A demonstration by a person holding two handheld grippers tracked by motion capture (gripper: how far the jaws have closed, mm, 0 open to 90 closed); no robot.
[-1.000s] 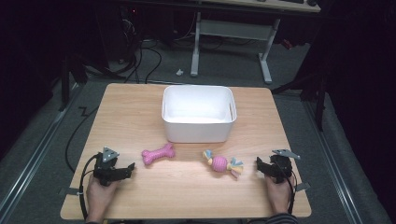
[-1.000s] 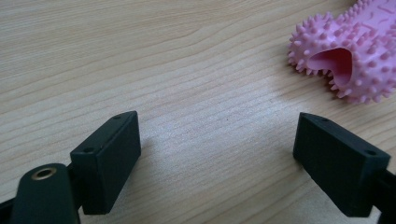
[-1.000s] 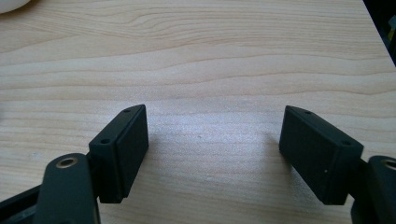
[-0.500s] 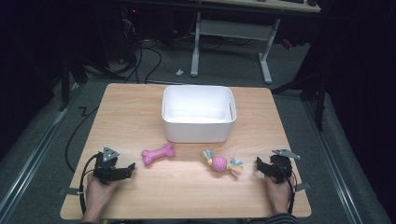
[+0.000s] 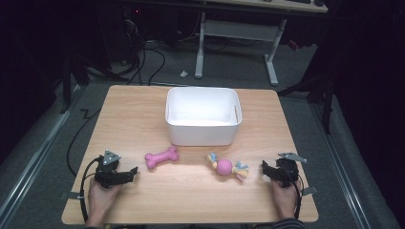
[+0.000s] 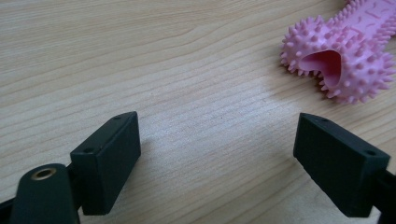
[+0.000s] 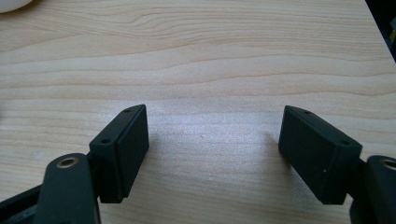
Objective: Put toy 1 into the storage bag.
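Observation:
A pink spiky bone toy (image 5: 162, 158) lies on the wooden table (image 5: 191, 195) left of centre; its knobbly end (image 6: 343, 65) shows at the upper right of the left gripper view. A pink ball toy with pastel rope ends (image 5: 227, 167) lies right of centre. My left gripper (image 5: 130, 173) rests on the table near the front left, open, jaws wide with bare wood between them (image 6: 217, 144). My right gripper (image 5: 265, 168) rests at the front right, open, nothing between its jaws (image 7: 212, 140). Each is held by a hand.
A white rectangular bin (image 5: 203, 116) stands behind the toys at mid-table, its corner (image 7: 14, 4) at the top left of the right gripper view. The table's right edge (image 7: 380, 28) is close. Desk legs and cables lie on the dark floor beyond.

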